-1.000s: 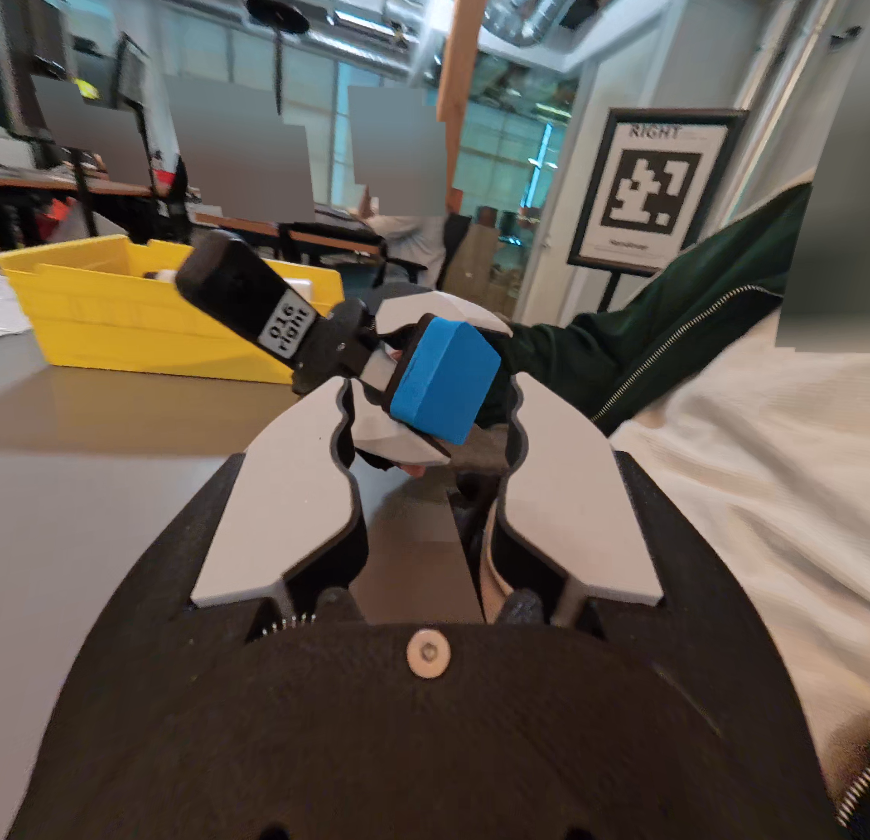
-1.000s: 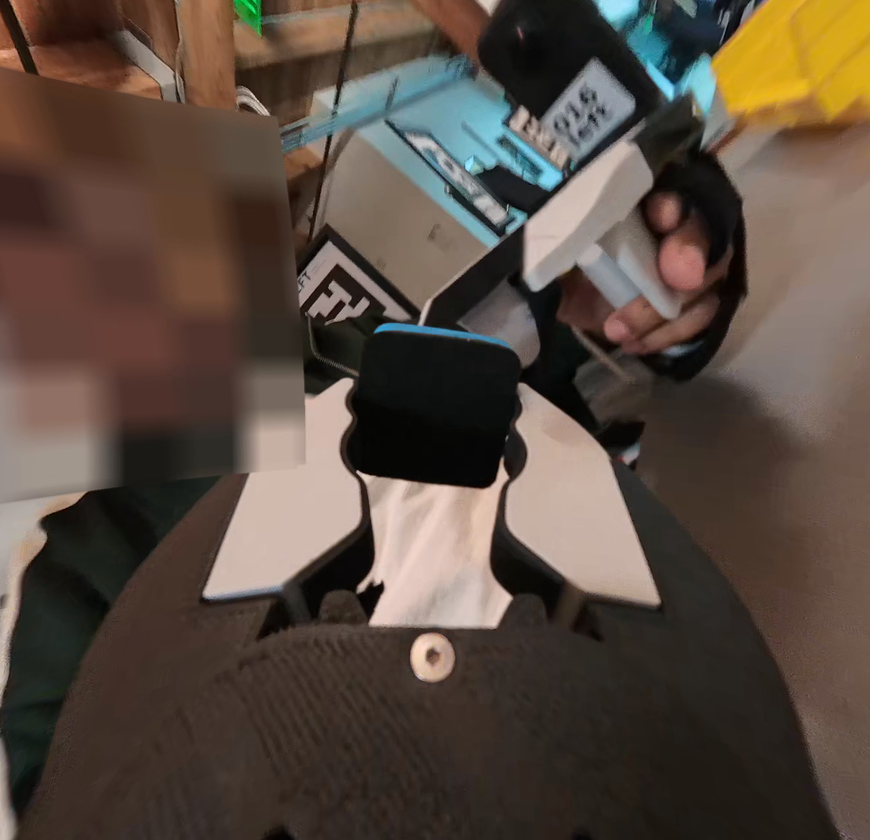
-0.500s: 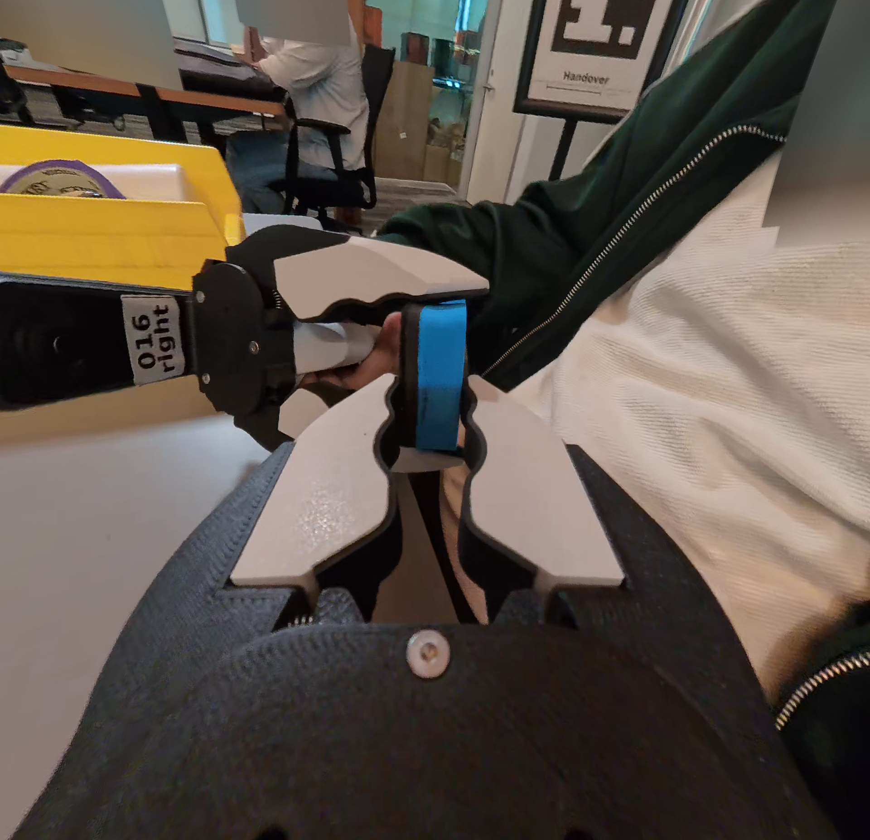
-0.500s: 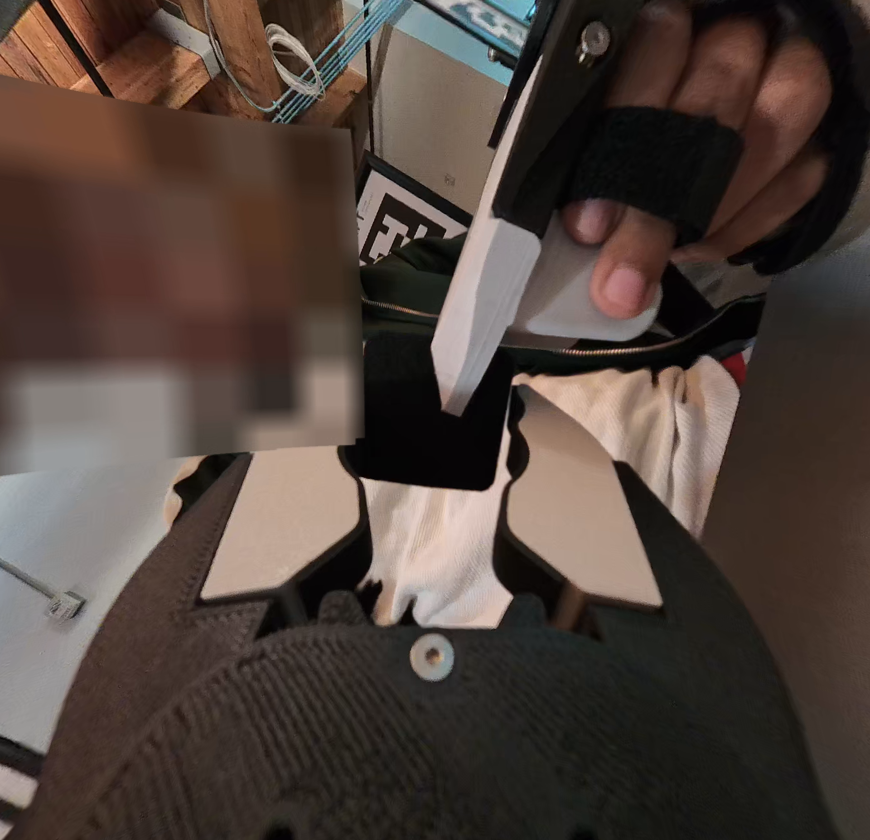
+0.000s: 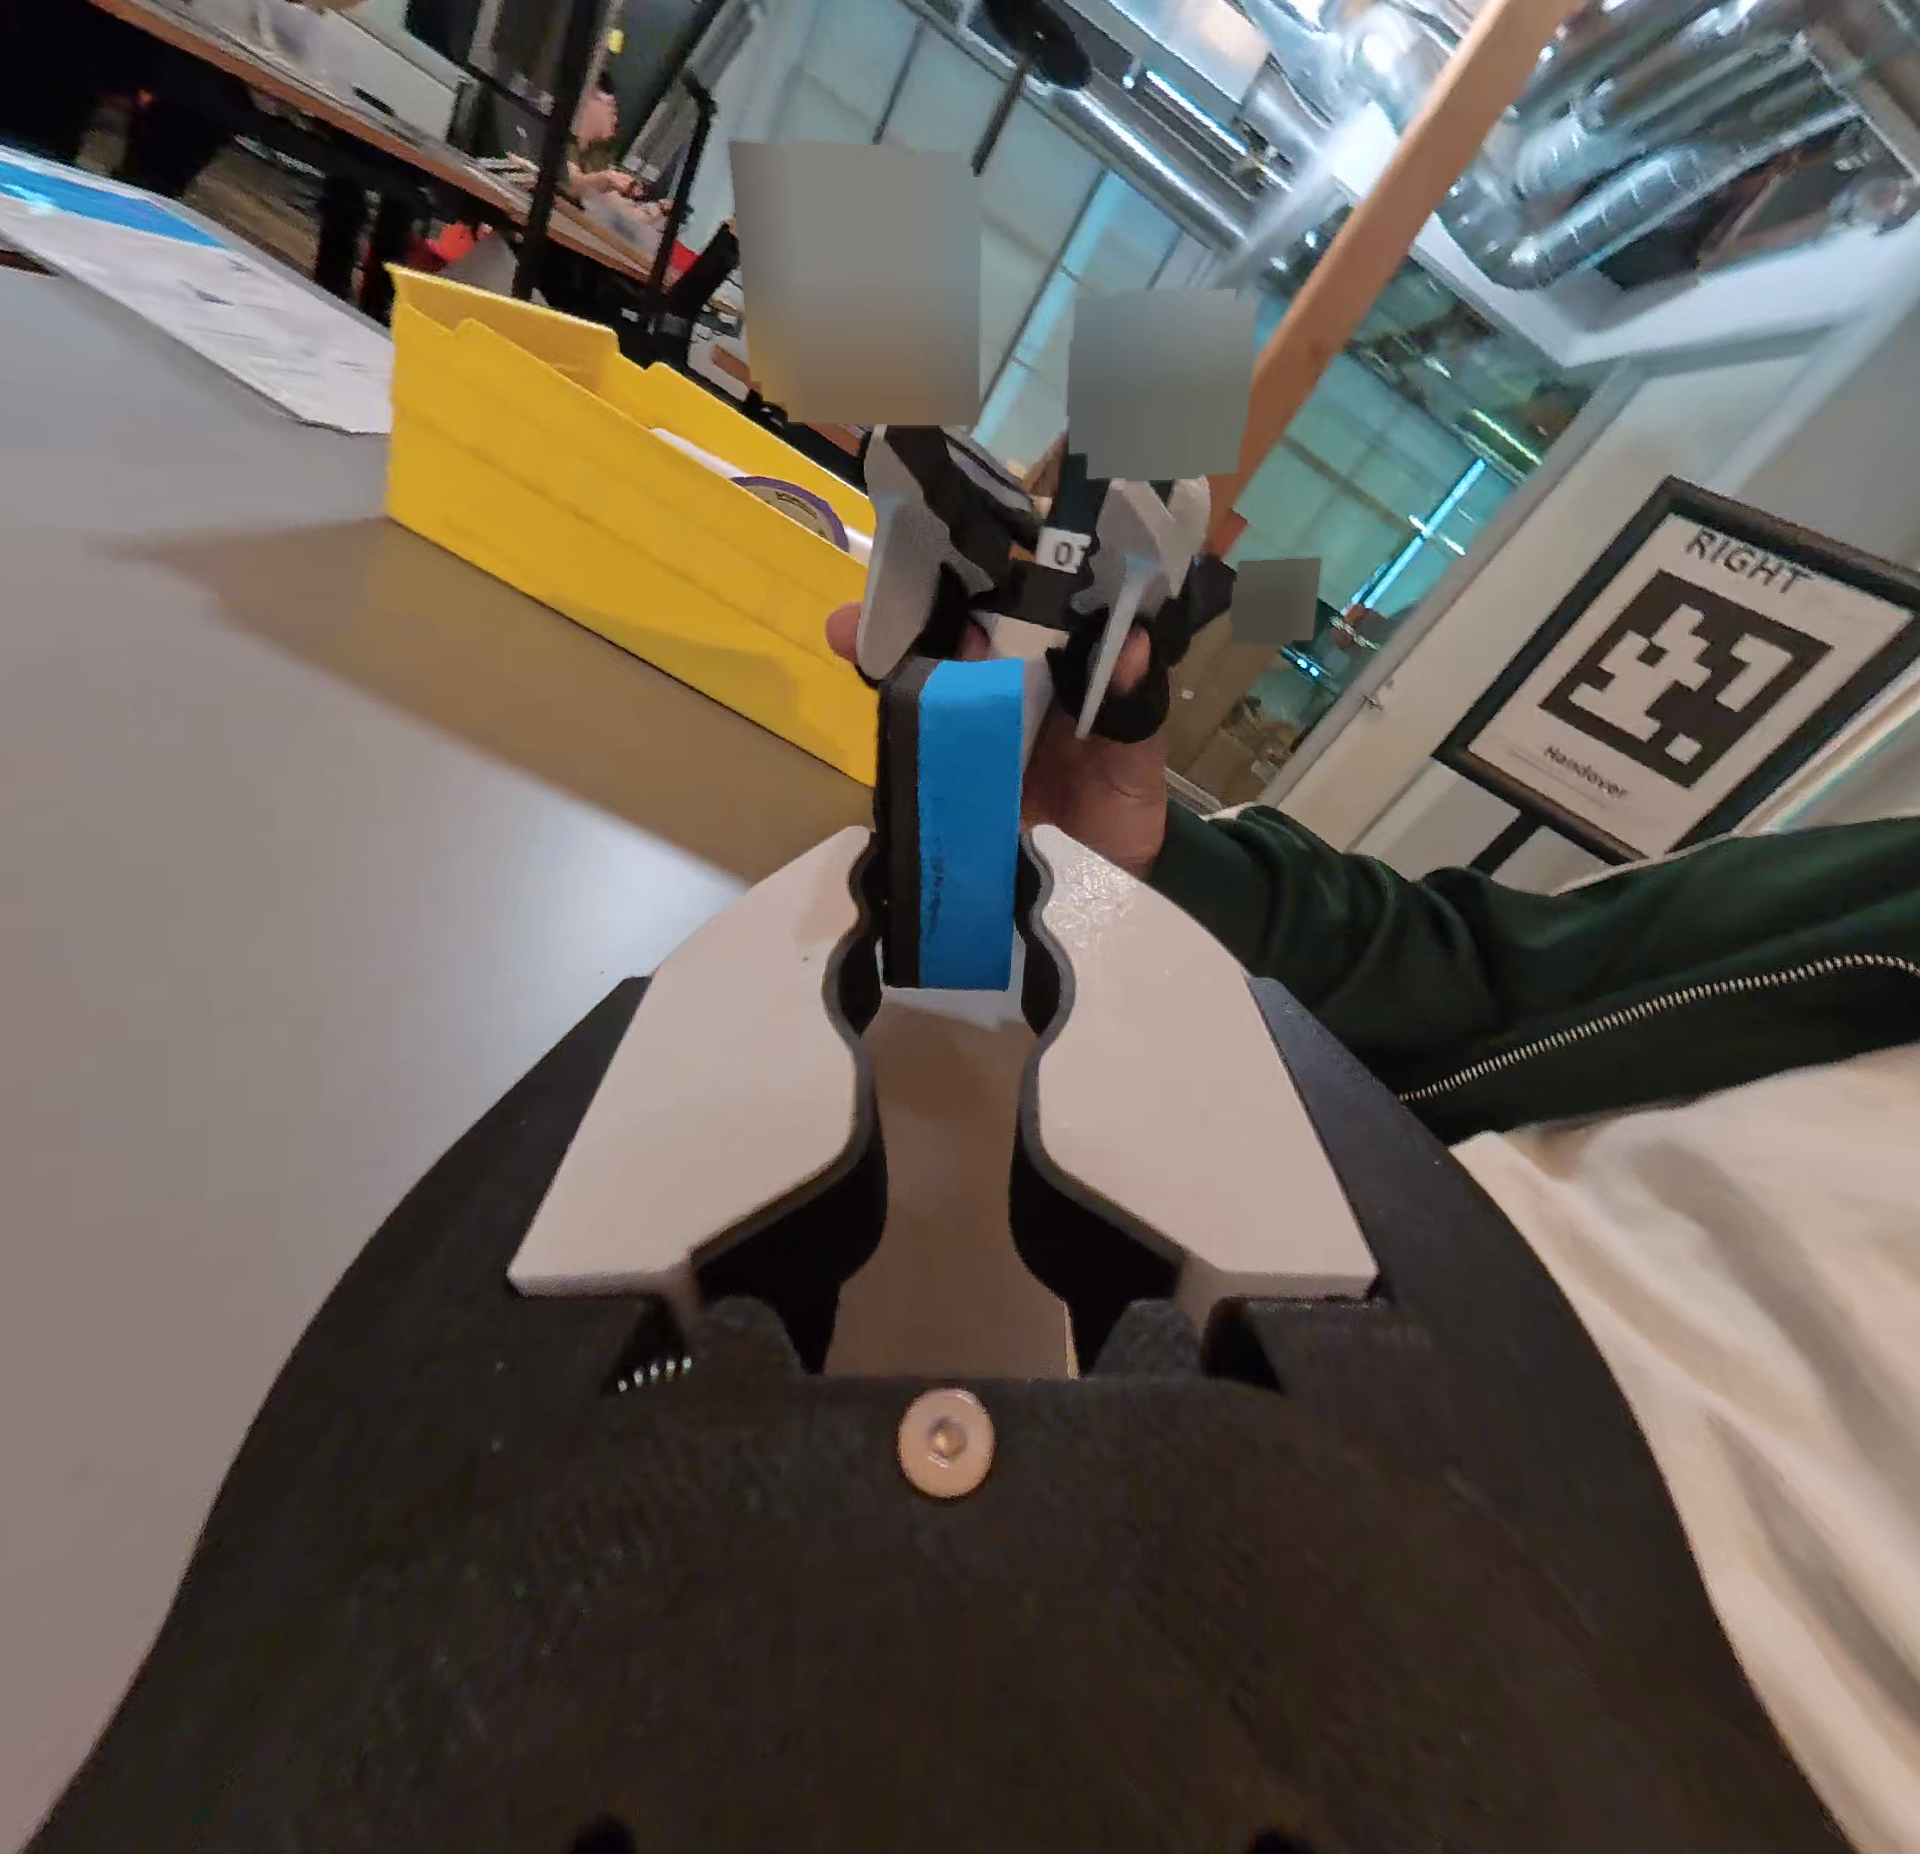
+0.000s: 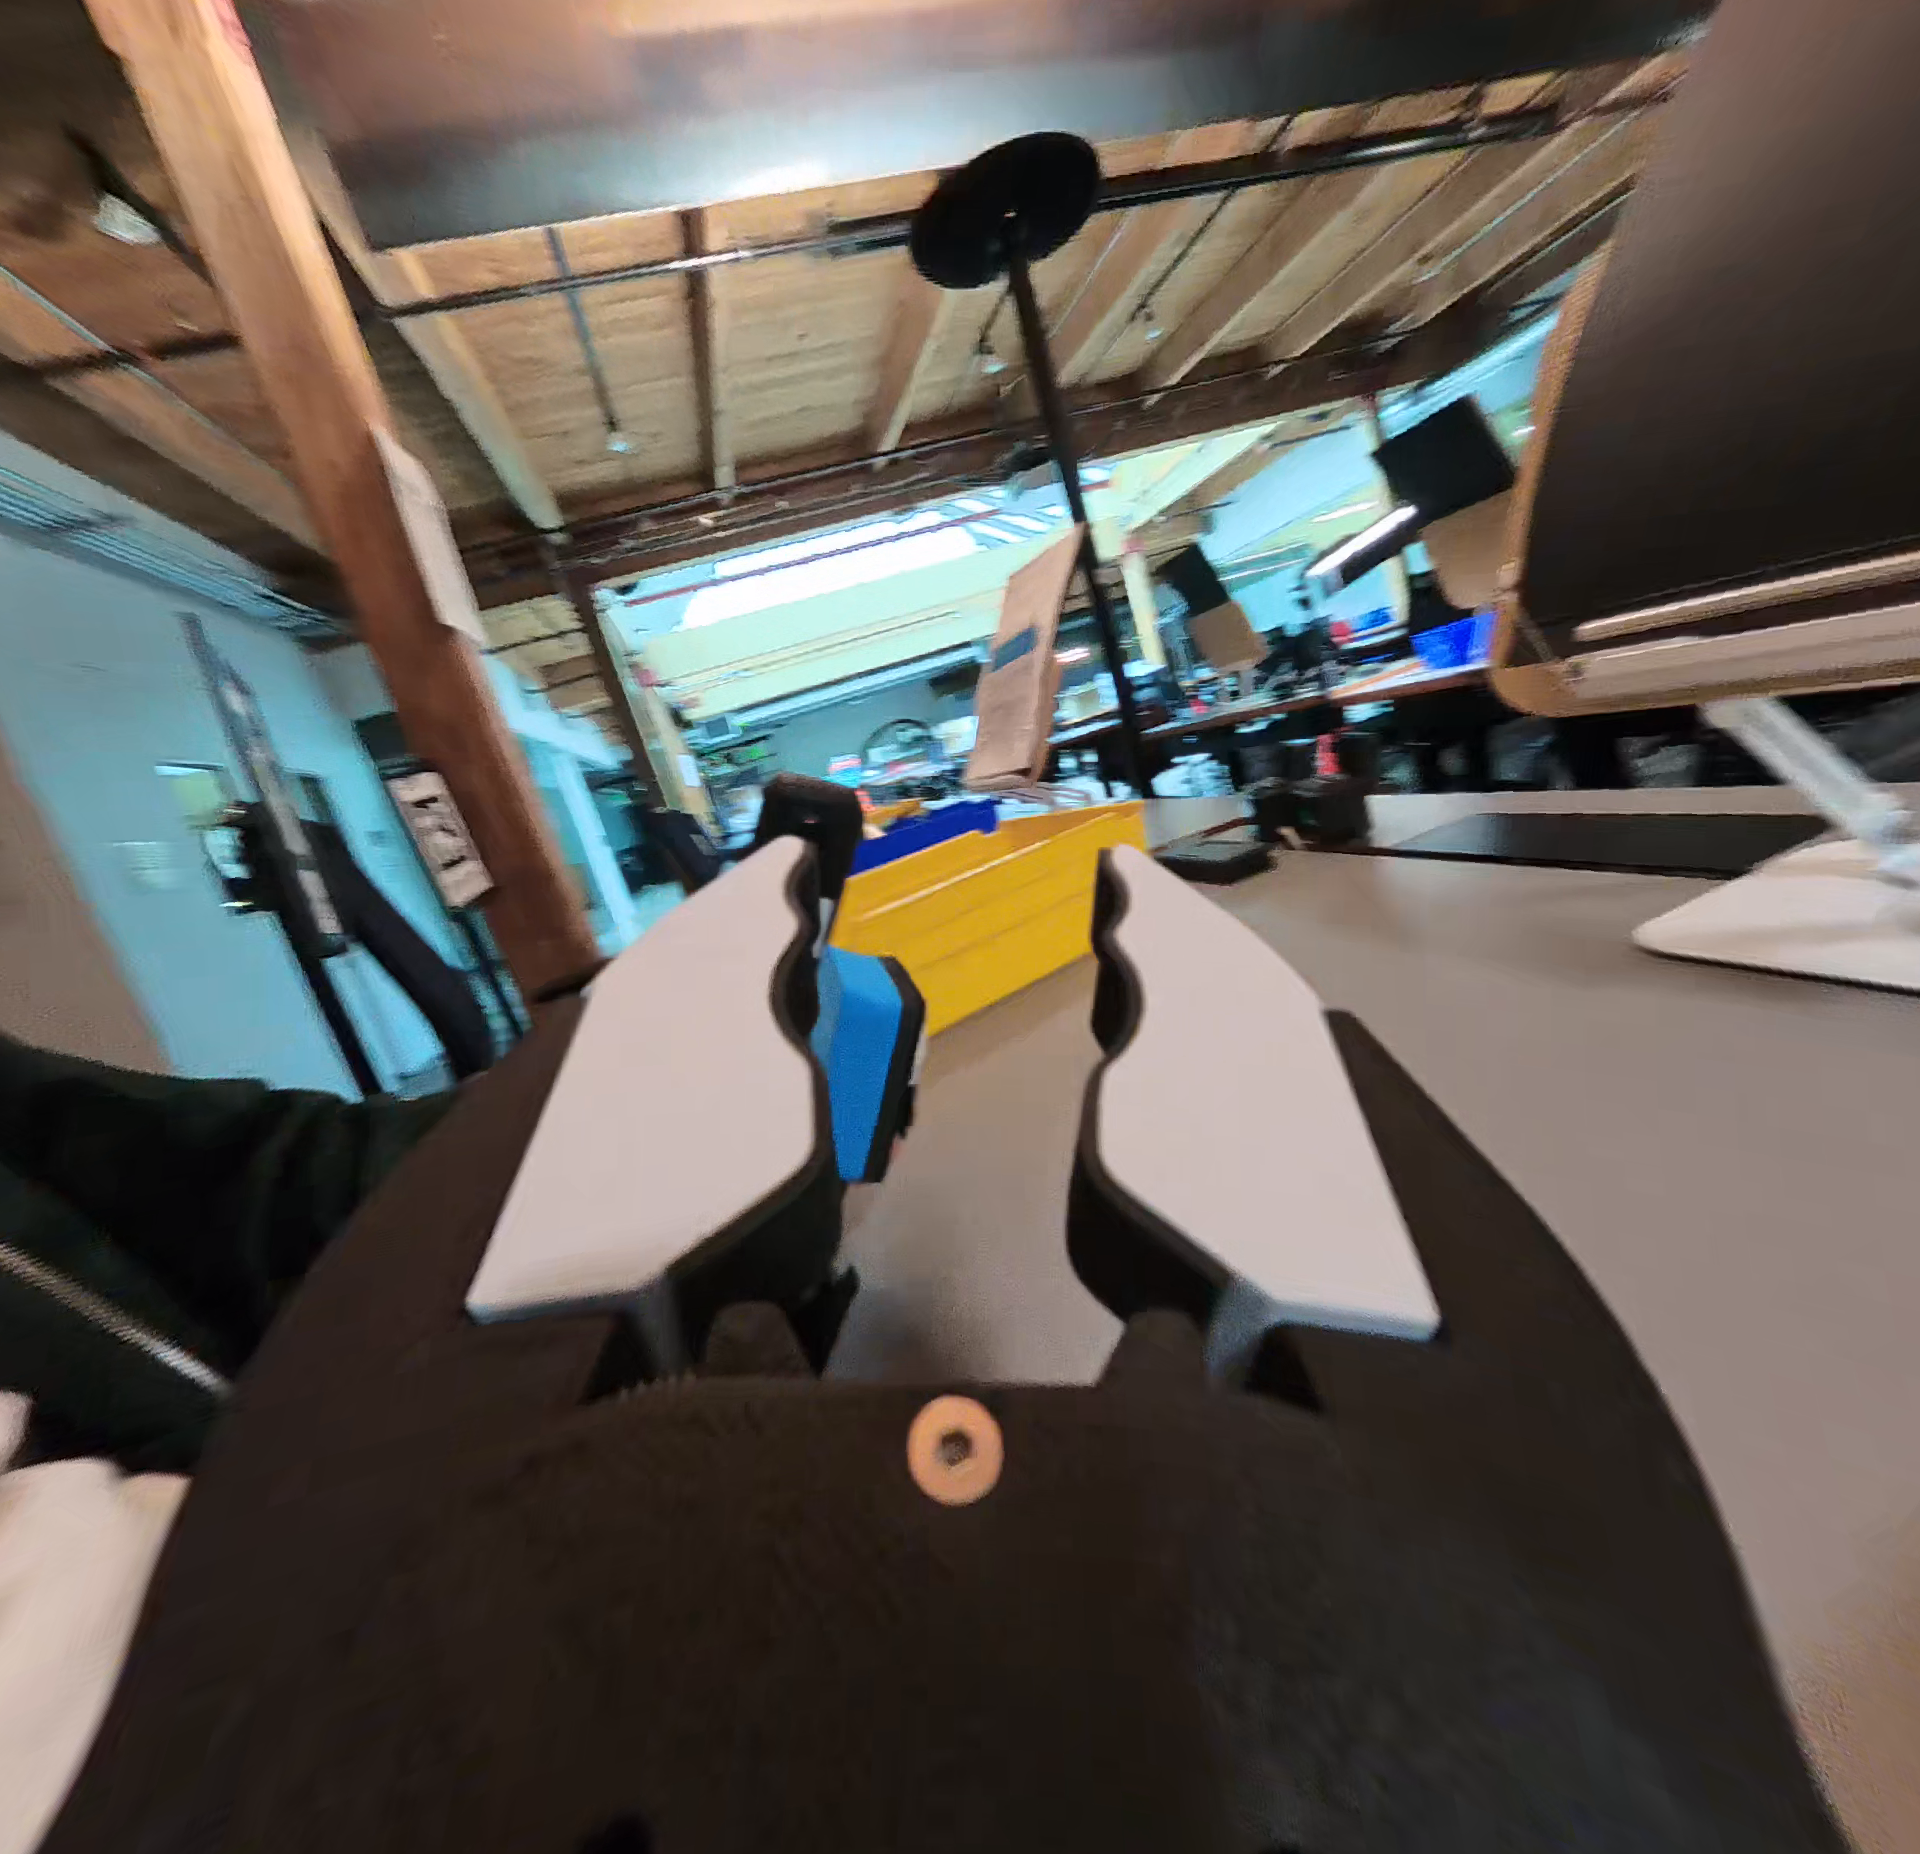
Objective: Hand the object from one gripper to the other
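Handover done: blue-and-black foam block (image 5: pixel 964 836), pinched by both grippers half a second ago and by the right one alone a second ago, now clamped only in left gripper (image 5: pixel 948 874), jaws nearly closed on its black and blue faces, block upright and sticking out past the tips. Right gripper (image 6: pixel 948 916) let go and pulled back; jaws spread wide, nothing between them in its own view. Same block visible there beyond and just beside right gripper's left finger (image 6: pixel 686 1056), apparently apart from it, contact hard to tell. Means transfer right-to-left judged complete; only separation or set-down left. Pose: in left wrist view, right gripper (image 5: pixel 1013 609) farther off, just above block's top end, fingers pointing down toward it, held in a gloved hand (image 5: pixel 1101 765) on a dark green sleeve (image 5: pixel 1455 952). Both held above grey table (image 5: pixel 260 869), yellow bin (image 5: pixel 623 547) behind.
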Demonstrator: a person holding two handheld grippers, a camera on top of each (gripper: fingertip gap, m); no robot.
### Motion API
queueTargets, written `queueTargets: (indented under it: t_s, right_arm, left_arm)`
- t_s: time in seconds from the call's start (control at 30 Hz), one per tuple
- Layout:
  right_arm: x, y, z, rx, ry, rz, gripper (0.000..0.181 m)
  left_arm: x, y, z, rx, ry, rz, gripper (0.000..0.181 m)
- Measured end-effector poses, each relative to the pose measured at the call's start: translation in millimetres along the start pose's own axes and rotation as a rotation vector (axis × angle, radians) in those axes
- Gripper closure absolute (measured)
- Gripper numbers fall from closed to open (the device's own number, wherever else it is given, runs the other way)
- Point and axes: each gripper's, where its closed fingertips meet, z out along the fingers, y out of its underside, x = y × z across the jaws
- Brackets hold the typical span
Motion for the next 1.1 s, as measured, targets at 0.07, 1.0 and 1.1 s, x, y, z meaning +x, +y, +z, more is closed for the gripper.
queueTargets:
  t_s: [0.07, 1.0, 1.1]
  right_arm:
    - [1.0, 6.7, 1.5, -0.029, 0.024, 0.005, 0.130]
    - [-19.5, 61.0, 21.2, -0.285, -0.082, 0.297, 0.159]
    - [-17.4, 61.2, 18.3, -0.288, -0.108, 0.403, 0.159]
  left_arm:
    - [-1.7, -2.4, -0.2, 0.029, -0.024, -0.011, 0.158]
    - [6.6, 9.5, 12.0, -0.032, -0.026, 0.252, 0.118]
    - [0.4, 14.7, 10.5, -0.116, -0.114, 0.520, 0.104]
